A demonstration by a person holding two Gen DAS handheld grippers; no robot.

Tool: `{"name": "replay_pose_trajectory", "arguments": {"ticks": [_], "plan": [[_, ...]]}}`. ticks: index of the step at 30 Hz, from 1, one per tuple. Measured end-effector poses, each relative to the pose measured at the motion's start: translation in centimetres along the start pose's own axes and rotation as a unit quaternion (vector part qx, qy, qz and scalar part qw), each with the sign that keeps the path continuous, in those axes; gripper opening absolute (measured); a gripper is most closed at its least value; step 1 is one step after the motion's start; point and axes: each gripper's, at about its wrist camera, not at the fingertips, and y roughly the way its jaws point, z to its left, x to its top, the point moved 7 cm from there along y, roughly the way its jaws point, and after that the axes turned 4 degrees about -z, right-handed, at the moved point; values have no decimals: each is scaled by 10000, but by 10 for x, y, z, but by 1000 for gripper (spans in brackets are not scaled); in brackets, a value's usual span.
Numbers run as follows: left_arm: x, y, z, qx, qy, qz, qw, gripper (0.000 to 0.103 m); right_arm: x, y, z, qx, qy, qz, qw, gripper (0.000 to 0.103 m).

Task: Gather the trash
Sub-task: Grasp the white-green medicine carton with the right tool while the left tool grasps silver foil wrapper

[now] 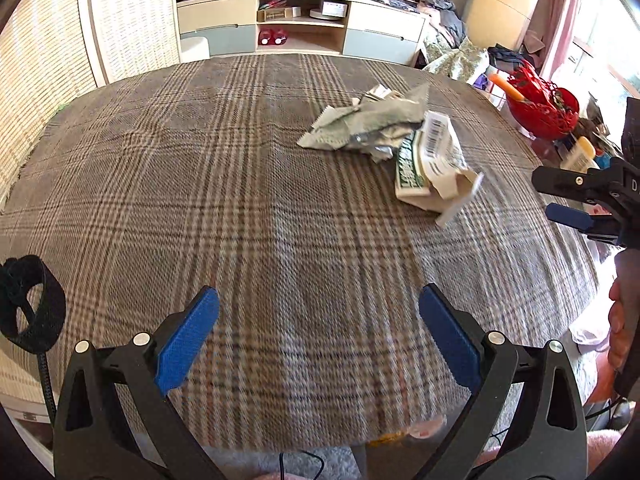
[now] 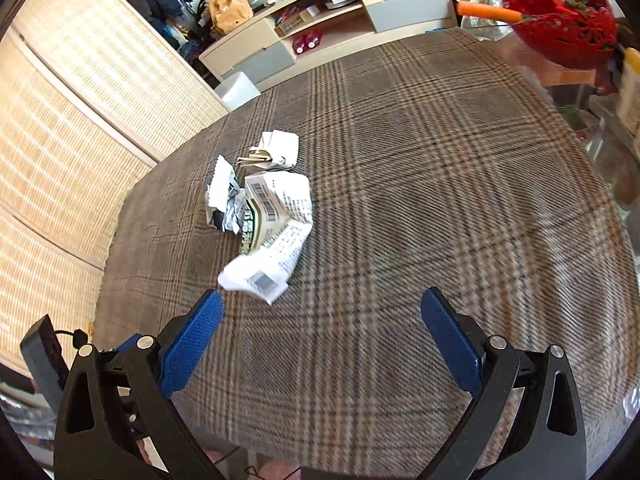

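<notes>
Plaid-clothed table (image 2: 400, 200): crushed carton (image 2: 276, 216) lies mid-surface. Right gripper (image 2: 322, 320) and left gripper (image 1: 318, 320) gape wide, empty; approach low, straddle carton squarely.

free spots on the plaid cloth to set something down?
Bare: the near stretch between the left gripper and the crumpled carton, and the wide patch between the carton and the red basket. Crowded: the torn wrappers against the carton.

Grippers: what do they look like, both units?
Both alike: left gripper and right gripper have black plastic scissor-style arms with silver pivot pins and textured blue pads on the fingers. A black strap loop and cable hang beside the left one.
</notes>
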Motion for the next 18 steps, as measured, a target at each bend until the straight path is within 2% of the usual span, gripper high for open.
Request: {"name": "replay_pose_trajectory", "arguments": {"ticks": [3, 9, 14, 16, 18], "plan": [[12, 8, 4, 35, 21, 6, 10000, 95, 7, 18, 12, 133, 43, 88, 9999, 98], [36, 21, 11, 105, 124, -14, 9999, 95, 9, 51, 32, 157, -123, 364, 9991, 79], [51, 29, 16, 127, 173, -29, 9998, 95, 7, 72, 37, 152, -132, 521, 9984, 76], [55, 32, 16, 129, 190, -22, 9997, 95, 6, 78, 37, 133, -145, 576, 9981, 61], [58, 35, 16, 132, 203, -22, 9997, 95, 5, 80, 38, 93, -220, 550, 9982, 56]]}}
